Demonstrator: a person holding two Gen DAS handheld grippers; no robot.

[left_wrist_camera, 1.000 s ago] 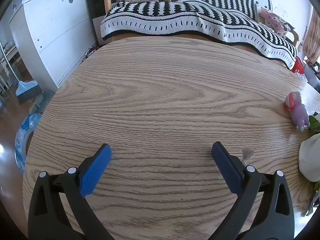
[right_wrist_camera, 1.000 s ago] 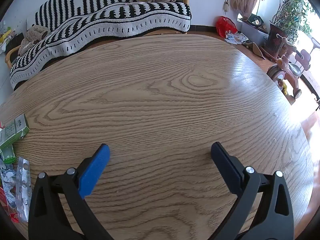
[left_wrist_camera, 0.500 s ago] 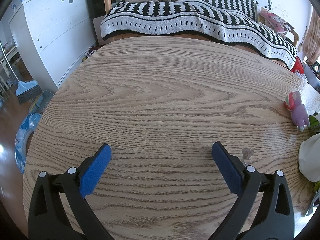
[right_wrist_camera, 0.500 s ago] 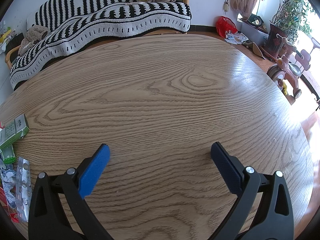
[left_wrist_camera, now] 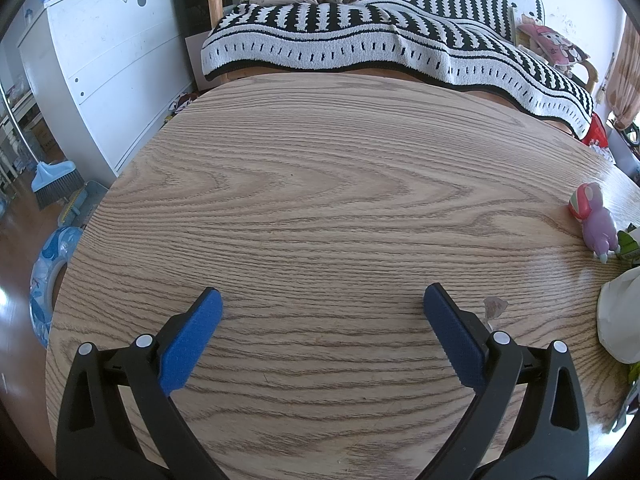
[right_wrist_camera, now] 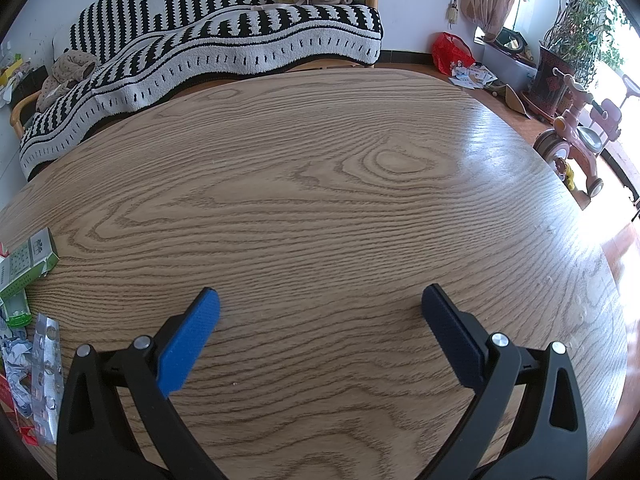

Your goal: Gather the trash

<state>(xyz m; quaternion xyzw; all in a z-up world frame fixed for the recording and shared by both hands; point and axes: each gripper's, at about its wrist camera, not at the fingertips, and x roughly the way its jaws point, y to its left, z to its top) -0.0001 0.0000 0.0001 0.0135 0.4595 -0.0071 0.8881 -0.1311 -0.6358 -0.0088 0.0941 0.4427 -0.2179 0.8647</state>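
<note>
Left wrist view first: my left claw (left_wrist_camera: pixel 322 304) is spread wide with nothing in it, hovering low over bare wood on the table (left_wrist_camera: pixel 320 184). All the interesting stuff sits off to its right edge: a little brownish scrap (left_wrist_camera: pixel 495 306) just beside the right finger, a white plastic bag (left_wrist_camera: pixel 620 316) near the rim, and a purple toy figure (left_wrist_camera: pixel 596 222) beyond that. The bag looks like where the trash is meant to end up, though that's my guess.

Right wrist view shows my right claw (right_wrist_camera: pixel 319 303) gaping open and empty too, also over clear wood. The trash pile is at its far left: a green-and-white carton (right_wrist_camera: pixel 26 266), a silver blister pack (right_wrist_camera: pixel 46 376) and some crumpled wrappers (right_wrist_camera: pixel 16 372), all bunched close together at the table edge.

So the junk lies between my two claws, roughly in the middle, with both held wide and ready. I reckon nothing's collected yet. Next I'd swing the right claw left for the blister pack; it's flat, so pinching it off the wood could be fiddly.
</note>
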